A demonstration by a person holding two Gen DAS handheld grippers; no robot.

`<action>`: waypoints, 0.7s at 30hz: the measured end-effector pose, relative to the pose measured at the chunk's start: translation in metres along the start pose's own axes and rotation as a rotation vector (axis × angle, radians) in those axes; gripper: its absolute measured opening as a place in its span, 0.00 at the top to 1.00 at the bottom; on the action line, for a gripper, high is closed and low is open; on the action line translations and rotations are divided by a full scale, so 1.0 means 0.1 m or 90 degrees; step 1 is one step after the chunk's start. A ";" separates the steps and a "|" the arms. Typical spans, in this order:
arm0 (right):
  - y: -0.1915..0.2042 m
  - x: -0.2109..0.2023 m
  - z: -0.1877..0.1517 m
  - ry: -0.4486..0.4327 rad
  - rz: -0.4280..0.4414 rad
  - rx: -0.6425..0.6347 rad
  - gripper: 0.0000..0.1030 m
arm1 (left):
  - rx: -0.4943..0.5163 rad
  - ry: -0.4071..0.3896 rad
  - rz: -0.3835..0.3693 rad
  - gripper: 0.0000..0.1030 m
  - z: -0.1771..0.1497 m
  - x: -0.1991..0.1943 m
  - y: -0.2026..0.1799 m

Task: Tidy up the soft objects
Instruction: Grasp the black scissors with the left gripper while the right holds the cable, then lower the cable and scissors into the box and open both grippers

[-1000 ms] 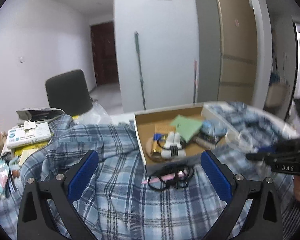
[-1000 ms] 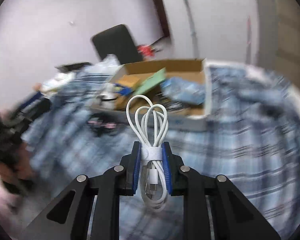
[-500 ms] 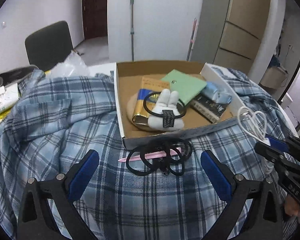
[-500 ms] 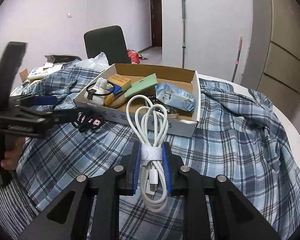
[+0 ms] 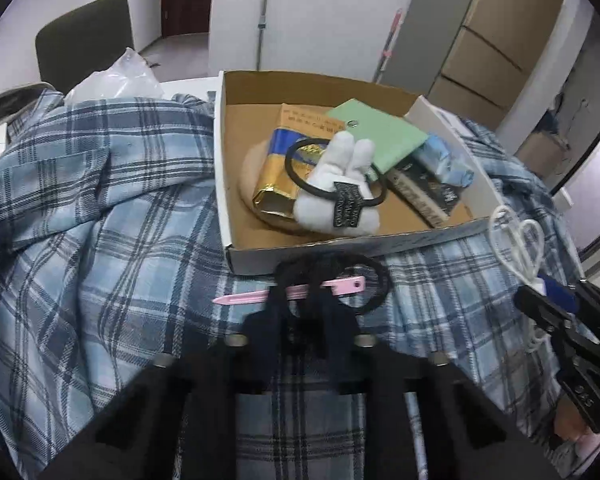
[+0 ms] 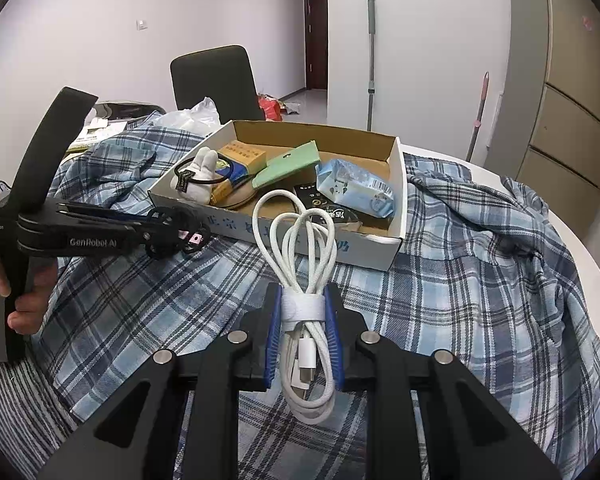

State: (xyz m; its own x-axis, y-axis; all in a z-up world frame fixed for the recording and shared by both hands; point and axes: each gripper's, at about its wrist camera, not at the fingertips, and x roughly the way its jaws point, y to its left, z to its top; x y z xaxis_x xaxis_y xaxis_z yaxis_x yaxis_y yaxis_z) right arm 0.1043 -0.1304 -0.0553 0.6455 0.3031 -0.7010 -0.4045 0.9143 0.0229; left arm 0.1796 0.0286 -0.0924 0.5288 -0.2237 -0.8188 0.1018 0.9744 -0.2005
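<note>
left gripper (image 5: pixel 300 316): apparently pinching black hair ties (image 5: pixel 332 280) | right gripper (image 6: pixel 304 328): clamps white cable (image 6: pixel 300 280)

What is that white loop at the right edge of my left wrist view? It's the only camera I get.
Observer: A coiled white cable. The right gripper clamps it at its white strap, plug end hanging below.
Operator: My own gripper is just a dark blur. Is it holding anything?
Observer: In the right wrist view, the left gripper has its fingers closed on the black hair ties, which lie on the plaid shirt in front of the cardboard box.
</note>
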 end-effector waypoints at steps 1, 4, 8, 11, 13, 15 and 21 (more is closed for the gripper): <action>0.00 0.00 0.00 0.001 0.000 0.000 0.81 | 0.004 -0.009 0.003 0.88 -0.01 -0.04 -0.01; 0.00 0.01 0.00 0.002 0.000 0.001 0.81 | 0.030 -0.058 0.024 0.90 -0.05 -0.24 -0.06; 0.00 -0.01 0.00 -0.005 0.000 0.000 0.81 | 0.059 -0.110 0.023 0.90 -0.09 -0.53 -0.17; -0.01 -0.07 0.01 -0.020 0.001 0.001 0.81 | 0.086 -0.154 0.024 0.90 -0.09 -0.79 -0.27; -0.03 -0.15 0.03 -0.039 -0.008 0.006 0.81 | 0.095 -0.180 0.026 0.90 -0.05 -0.94 -0.31; -0.04 -0.26 0.09 -0.057 -0.018 0.006 0.81 | 0.103 -0.202 0.020 0.90 0.03 -1.08 -0.36; -0.05 -0.48 0.46 -0.091 -0.028 0.006 0.81 | 0.104 -0.258 0.024 0.90 0.31 -1.34 -0.52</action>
State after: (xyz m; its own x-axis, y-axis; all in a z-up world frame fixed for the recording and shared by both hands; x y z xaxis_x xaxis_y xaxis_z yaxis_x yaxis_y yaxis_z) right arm 0.1049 -0.1378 0.0111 0.7489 0.2969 -0.5925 -0.3675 0.9300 0.0016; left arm 0.1292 0.0090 0.0446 0.8190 -0.1932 -0.5402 0.1909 0.9797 -0.0609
